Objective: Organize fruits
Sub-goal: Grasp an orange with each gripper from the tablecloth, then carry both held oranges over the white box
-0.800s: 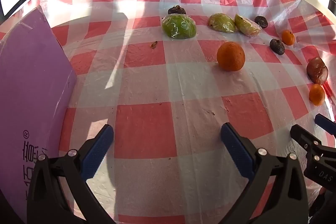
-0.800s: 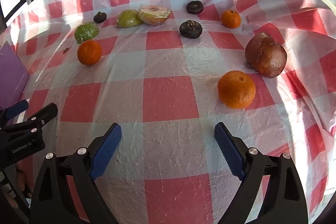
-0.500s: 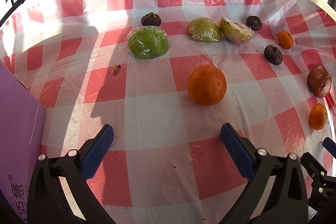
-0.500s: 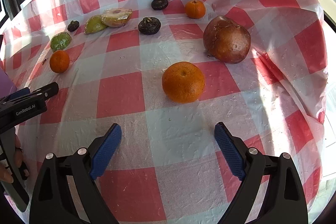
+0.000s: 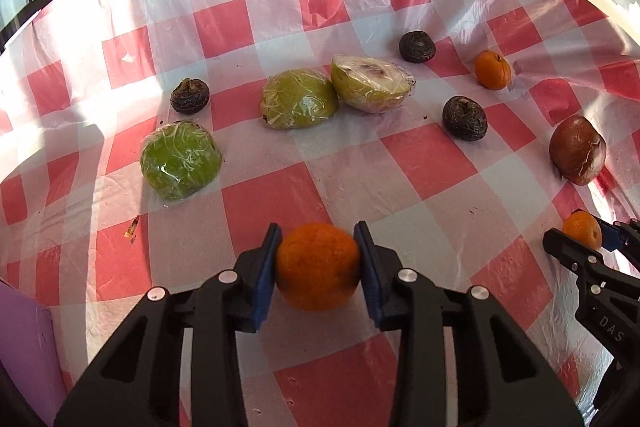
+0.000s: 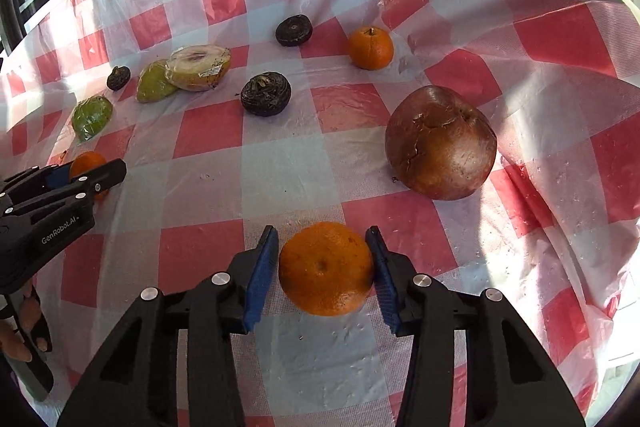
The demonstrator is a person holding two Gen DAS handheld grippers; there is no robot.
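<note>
Left claw [image 5: 317, 263]: blue pads pinch an orange [image 5: 318, 266] on both sides, low over the checked cloth [image 5: 420, 163] at the worktop's near left.
Right claw [image 6: 322, 269]: pads pressed against a second orange [image 6: 326, 267], near the cloth's right edge.
Between the 2: bare red-and-white squares; each claw shows at the edge of the other's view.
Wrapped fruit: a green half [image 5: 180, 159] at left; another green piece [image 5: 298, 99] touches a cut half [image 5: 372, 83] lying face up.
Dark fruit: 3 small wrinkled ones [image 5: 464, 117] scattered along the far row.
Brown fruit [image 6: 440, 143]: large, cracked skin, just beyond the right claw.
Small orange [image 6: 370, 47]: farthest back, apart from the rest.
Purple board [image 5: 24, 339]: stands at the left edge.
</note>
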